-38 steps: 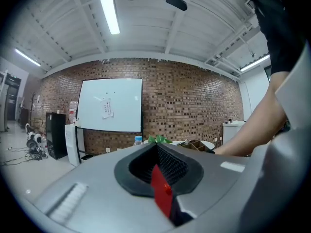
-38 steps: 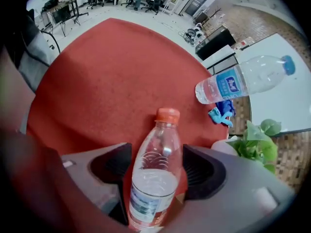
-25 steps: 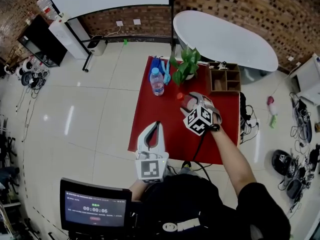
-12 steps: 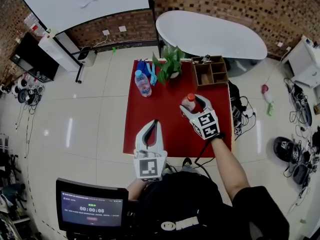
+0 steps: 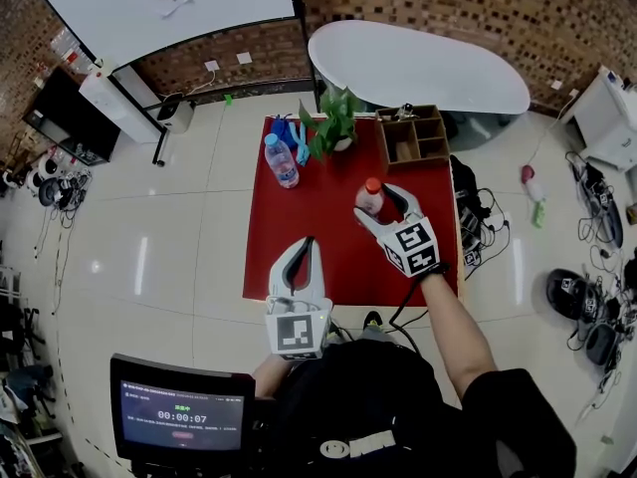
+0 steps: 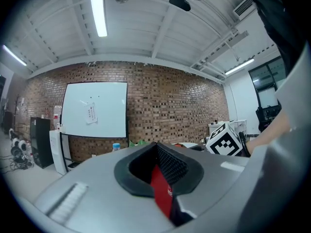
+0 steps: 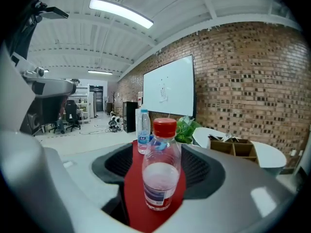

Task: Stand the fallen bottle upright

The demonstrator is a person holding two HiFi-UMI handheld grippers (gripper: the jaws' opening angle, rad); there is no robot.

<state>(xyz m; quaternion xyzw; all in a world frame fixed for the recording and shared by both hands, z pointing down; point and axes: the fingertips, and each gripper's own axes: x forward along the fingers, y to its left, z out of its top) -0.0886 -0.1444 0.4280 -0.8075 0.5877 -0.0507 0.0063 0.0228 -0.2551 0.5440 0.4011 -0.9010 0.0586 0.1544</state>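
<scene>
A clear bottle with a red cap [image 5: 370, 198] stands upright on the red table [image 5: 299, 212], right of the middle. My right gripper [image 5: 383, 200] reaches in from the near side and is shut on it, one finger on each side. In the right gripper view the bottle [image 7: 162, 171] is vertical between the dark pads [image 7: 204, 171], its base on the red top. My left gripper [image 5: 308, 248] hovers at the table's near edge with its fingers together, holding nothing. In the left gripper view only a thin red slit shows between its pads [image 6: 170, 166].
A second bottle with a blue cap [image 5: 282, 160] stands at the far left of the table beside a potted plant [image 5: 333, 127]. A wooden organiser [image 5: 413, 137] sits at the far right corner. Cables and gear lie on the floor to the right.
The red-capped bottle was tilted in my right gripper a second ago and now stands upright on the table. The left gripper has stayed where it was.
</scene>
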